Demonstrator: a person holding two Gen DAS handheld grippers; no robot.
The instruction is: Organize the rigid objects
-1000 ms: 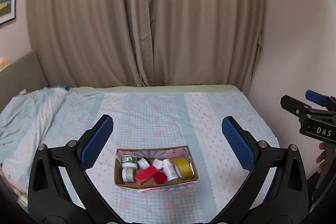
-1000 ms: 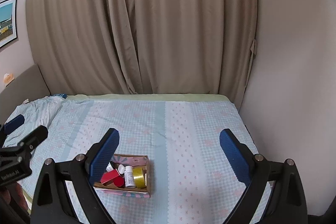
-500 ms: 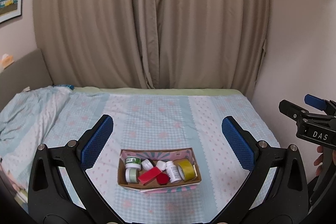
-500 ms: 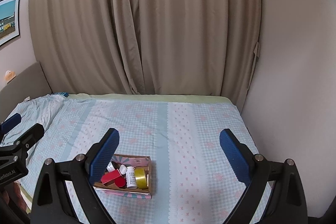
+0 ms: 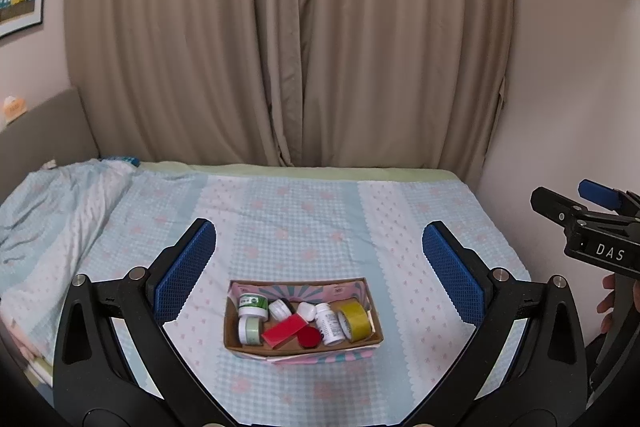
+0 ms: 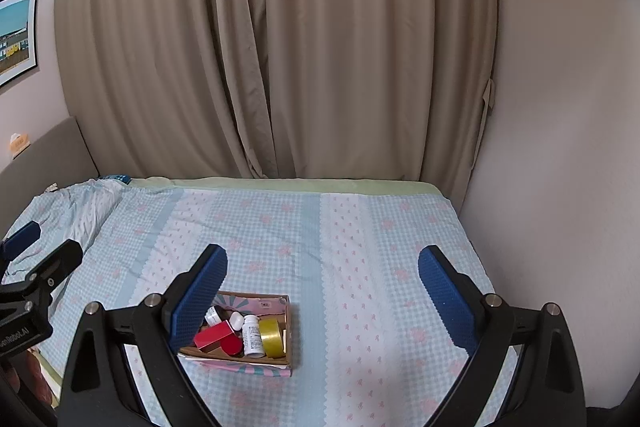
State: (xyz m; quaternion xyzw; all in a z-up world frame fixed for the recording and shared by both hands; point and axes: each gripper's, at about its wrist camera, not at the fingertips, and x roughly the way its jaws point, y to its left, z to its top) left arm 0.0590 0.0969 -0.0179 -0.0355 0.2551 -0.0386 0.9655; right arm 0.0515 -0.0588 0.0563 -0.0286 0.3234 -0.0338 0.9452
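So the cardboard box [image 5: 303, 319] sits at about 6 o'clock in the left wrist view, on the checkered bedspread [image 5: 304, 223] near its close edge, long axis running 9 to 3, packed with a yellow tape roll [image 5: 354, 319] at its 3 o'clock end, a white pill bottle [image 5: 330, 323], a red block [image 5: 285, 330] angled toward 2 o'clock, and green-labelled jars [image 5: 253, 305] at the 9 o'clock end. Both the left gripper [image 5: 318, 271] and the right gripper [image 6: 322, 287] are spread wide with nothing between the blue pads, hovering short of the box. Loads of bare bedspread from 12 through 3 o'clock out to the wall [image 6: 560, 147], with a rumpled blanket [image 5: 44, 211] at 9 o'clock.
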